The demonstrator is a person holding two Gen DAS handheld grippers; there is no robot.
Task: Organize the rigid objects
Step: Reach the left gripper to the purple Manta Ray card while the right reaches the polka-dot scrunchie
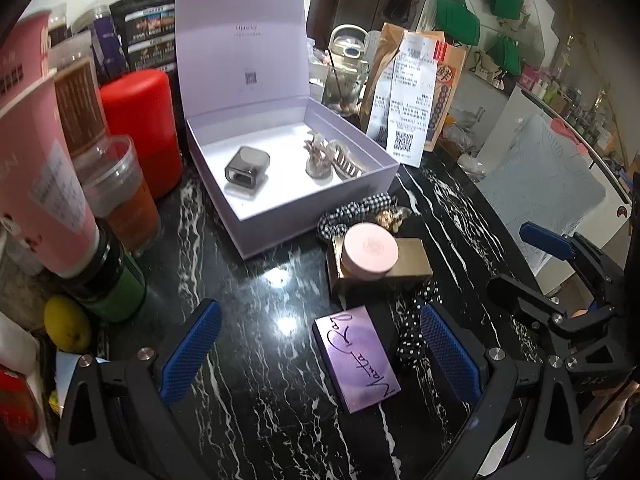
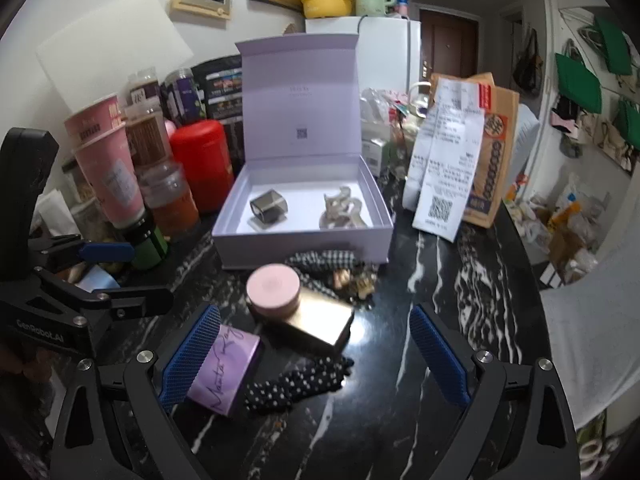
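Partly hidden behind round pink lidded jar [image 2: 273,289]: flat gold rectangular case [image 2: 320,318]. Lettering inside upright lid of lilac cardboard box [image 1: 256,80]: too small to read.

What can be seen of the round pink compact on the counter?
The pink compact is a low round case with a flat, pale pink lid and a slightly darker side wall, plastic by the look, and closed. It lies flat on one end of a gold rectangular box that rests on the black marble counter, just in front of the open lilac gift box. A checked scrunchie lies close behind it; whether they touch is unclear. Neither tool touches it.
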